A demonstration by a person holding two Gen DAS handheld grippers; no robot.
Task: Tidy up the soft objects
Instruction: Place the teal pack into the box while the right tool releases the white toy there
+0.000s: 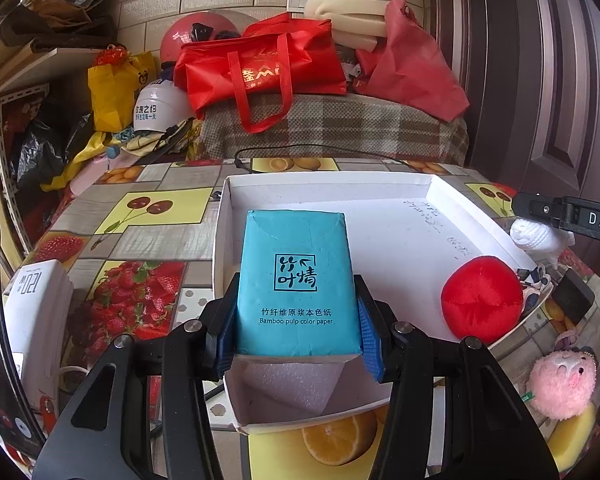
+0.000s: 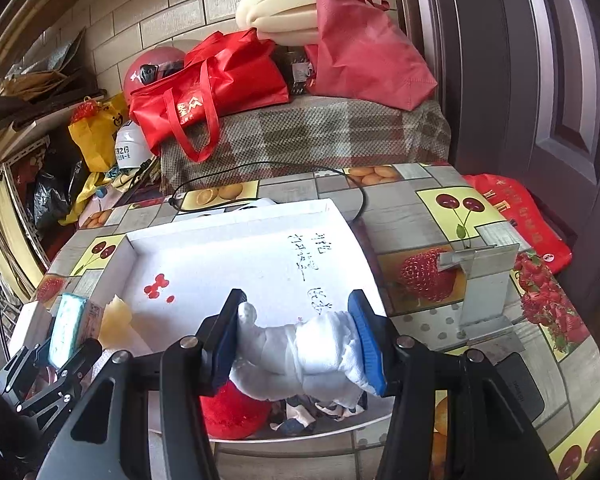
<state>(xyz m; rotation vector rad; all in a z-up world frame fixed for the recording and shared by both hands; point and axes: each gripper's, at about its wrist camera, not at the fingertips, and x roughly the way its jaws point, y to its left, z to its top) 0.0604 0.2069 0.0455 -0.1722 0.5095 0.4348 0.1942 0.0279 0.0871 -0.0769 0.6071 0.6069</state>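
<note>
My left gripper [image 1: 298, 320] is shut on a teal tissue pack [image 1: 296, 276] and holds it over the near left part of a shallow white box [image 1: 380, 186]. A red plush ball [image 1: 482, 300] lies at the box's right edge. My right gripper [image 2: 296, 340] is shut on a white knitted soft toy [image 2: 300, 352] above the box's [image 2: 236, 256] near edge. The red ball [image 2: 232, 416] and a patterned cloth [image 2: 312, 412] lie below it. The left gripper with the tissue pack [image 2: 66, 328] shows at far left. The right gripper [image 1: 556, 216] with the white toy [image 1: 538, 236] shows at right in the left wrist view.
A pink plush toy [image 1: 562, 384] lies on the fruit-print tablecloth [image 1: 140, 240] to the right of the box. A white package [image 1: 36, 308] stands at left. A metal bracket [image 2: 484, 288] stands right of the box. A black cable [image 2: 300, 170] runs behind it. Red bags [image 1: 260, 68] pile up at the back.
</note>
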